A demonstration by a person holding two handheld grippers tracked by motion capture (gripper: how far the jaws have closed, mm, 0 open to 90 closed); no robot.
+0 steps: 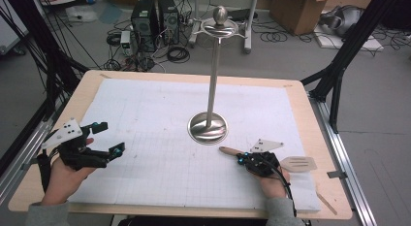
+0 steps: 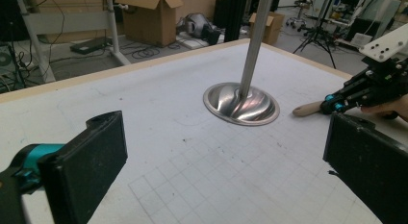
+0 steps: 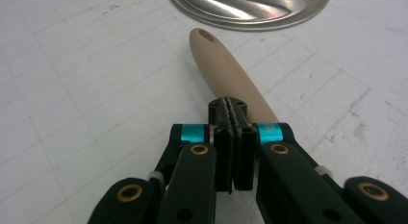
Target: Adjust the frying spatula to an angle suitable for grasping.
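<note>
A beige slotted spatula (image 1: 298, 164) lies flat on the white gridded mat at the front right, its handle (image 3: 226, 65) pointing toward the steel stand's round base (image 1: 207, 127). My right gripper (image 1: 241, 159) is over the middle of that handle. Its jaws are shut, pad against pad, with the handle passing under the tips (image 3: 232, 108). From the left gripper view, the right gripper (image 2: 337, 106) and the handle end (image 2: 308, 108) sit right of the base (image 2: 240, 105). My left gripper (image 1: 109, 137) is held at the table's front left, open and holding nothing (image 2: 223, 152).
The stand's tall pole (image 1: 213, 75) rises from the middle of the mat to a ball top with hooks. The wooden table edge (image 1: 334, 153) runs close on the right. Computers, cables and a cardboard box (image 1: 300, 10) lie on the floor beyond.
</note>
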